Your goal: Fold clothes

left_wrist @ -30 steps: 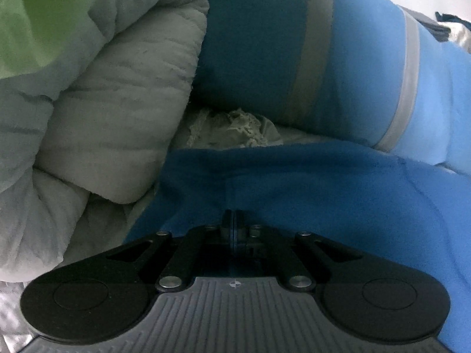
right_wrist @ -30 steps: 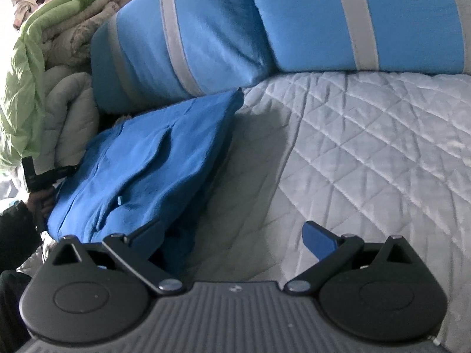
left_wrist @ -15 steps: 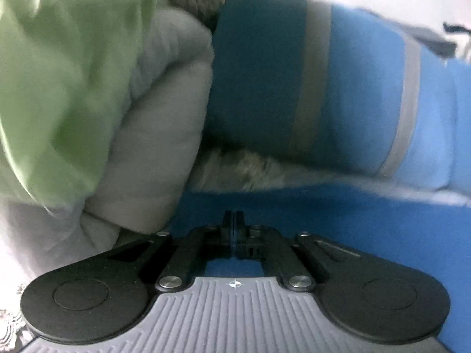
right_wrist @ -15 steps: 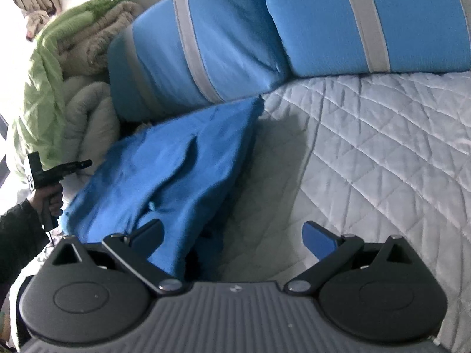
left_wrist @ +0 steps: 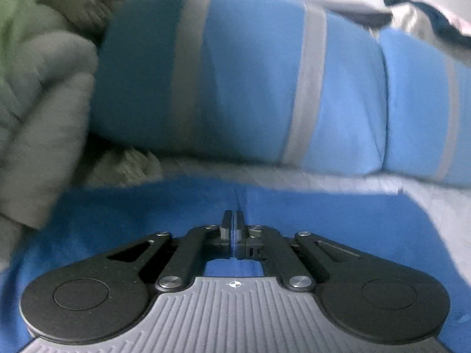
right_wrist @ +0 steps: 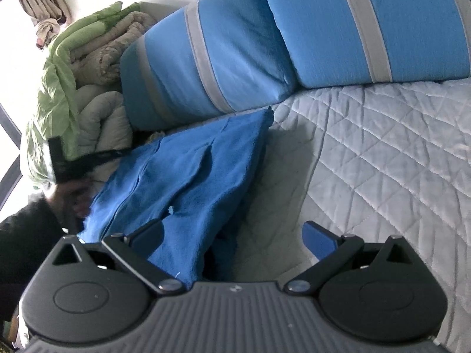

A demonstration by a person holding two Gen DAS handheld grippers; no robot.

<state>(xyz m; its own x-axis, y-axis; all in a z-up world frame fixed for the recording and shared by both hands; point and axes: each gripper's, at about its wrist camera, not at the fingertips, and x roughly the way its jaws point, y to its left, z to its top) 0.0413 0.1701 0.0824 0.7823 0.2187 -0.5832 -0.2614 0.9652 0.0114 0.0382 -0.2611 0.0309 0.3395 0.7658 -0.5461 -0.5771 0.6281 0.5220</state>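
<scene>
While the quilted grey bed [right_wrist: 382, 153] fills the right of the frame, striped blue pillows [right_wrist: 212, 56] sit upper centre. Fleecy blue garment [right_wrist: 188, 176], now flatter, lies centre-left. Left tongs [left_wrist: 234, 226] pressed together; right tongs [right_wrist: 235, 235] apart.

No words, brands, numbers or labels can be read in either view. The only sign is a small white crosshair mark on the ribbed grey body of the left gripper [left_wrist: 234, 229], at about 6 o'clock in the left wrist view. The right gripper [right_wrist: 232, 235] carries a small white mark at the same spot on its grey body, at 6 o'clock in the right wrist view, too small to make out.
</scene>
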